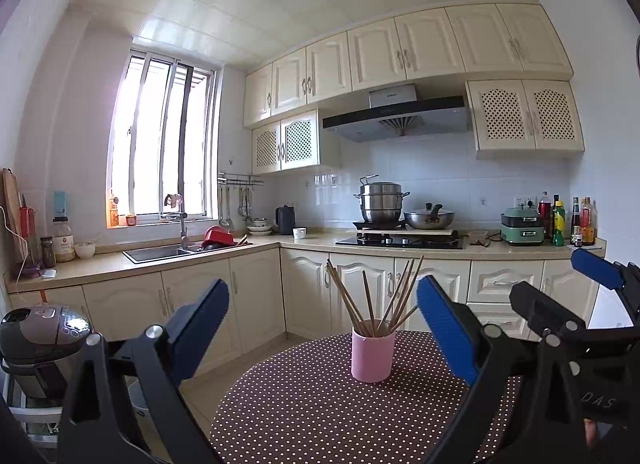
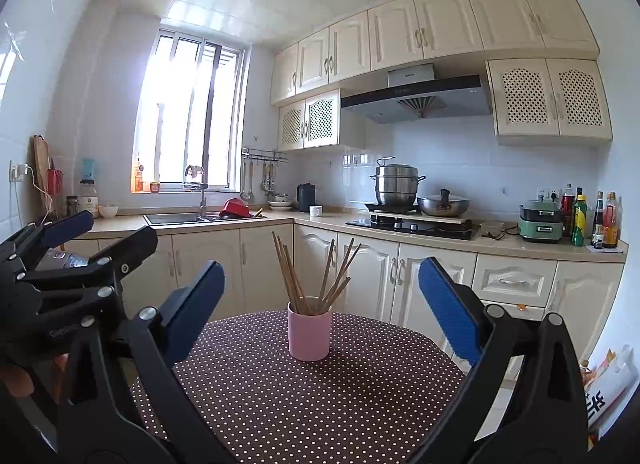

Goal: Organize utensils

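A pink cup [image 1: 373, 356] [image 2: 309, 336] stands upright on a round table with a brown polka-dot cloth [image 1: 304, 412] [image 2: 328, 404]. Several wooden chopsticks [image 1: 372, 296] [image 2: 312, 276] fan out of it. My left gripper [image 1: 320, 328] is open, held short of the cup, with nothing between its blue pads. My right gripper [image 2: 320, 310] is also open and empty, and the cup sits just left of its centre line. The two grippers are side by side: the right gripper [image 1: 568, 286] shows at the right edge of the left wrist view, and the left gripper [image 2: 100, 234] at the left edge of the right wrist view.
A rice cooker [image 1: 44, 332] sits low on the left beside the table. Beyond the table, cream cabinets [image 1: 256, 296] carry a counter with a sink [image 1: 160, 253], a stove with pots [image 1: 400, 240] and bottles [image 1: 560, 224]. A hand [image 2: 16, 380] holds the left gripper.
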`<state>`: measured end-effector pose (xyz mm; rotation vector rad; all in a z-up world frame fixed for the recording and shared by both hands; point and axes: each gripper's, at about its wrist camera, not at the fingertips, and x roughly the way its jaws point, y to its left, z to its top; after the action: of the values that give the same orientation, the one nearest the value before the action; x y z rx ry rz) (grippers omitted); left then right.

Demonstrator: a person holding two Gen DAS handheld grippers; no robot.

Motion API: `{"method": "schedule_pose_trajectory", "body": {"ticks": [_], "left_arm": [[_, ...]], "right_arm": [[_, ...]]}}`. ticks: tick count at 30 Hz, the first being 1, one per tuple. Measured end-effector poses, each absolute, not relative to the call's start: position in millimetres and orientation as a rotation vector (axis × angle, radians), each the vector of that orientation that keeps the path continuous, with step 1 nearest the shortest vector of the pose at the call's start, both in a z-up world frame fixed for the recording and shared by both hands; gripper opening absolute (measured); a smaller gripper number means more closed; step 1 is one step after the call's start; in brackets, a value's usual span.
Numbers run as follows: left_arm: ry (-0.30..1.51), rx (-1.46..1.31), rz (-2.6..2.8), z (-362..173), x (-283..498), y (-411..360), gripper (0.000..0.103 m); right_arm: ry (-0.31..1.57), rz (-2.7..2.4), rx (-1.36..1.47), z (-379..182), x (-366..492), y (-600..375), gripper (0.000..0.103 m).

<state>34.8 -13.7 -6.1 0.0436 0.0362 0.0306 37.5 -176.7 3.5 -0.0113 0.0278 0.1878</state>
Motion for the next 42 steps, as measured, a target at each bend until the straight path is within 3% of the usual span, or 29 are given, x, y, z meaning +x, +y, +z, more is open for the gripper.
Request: {"method": "schedule_pose_trajectory", "body": {"ticks": [42], "left_arm": [[0.041,0.049,0.025,-11.3,35.3,-12.6,0.093]], "right_arm": [[0.048,0.186,-0.007,0.8,38.8,-178.8,0.096]]}}
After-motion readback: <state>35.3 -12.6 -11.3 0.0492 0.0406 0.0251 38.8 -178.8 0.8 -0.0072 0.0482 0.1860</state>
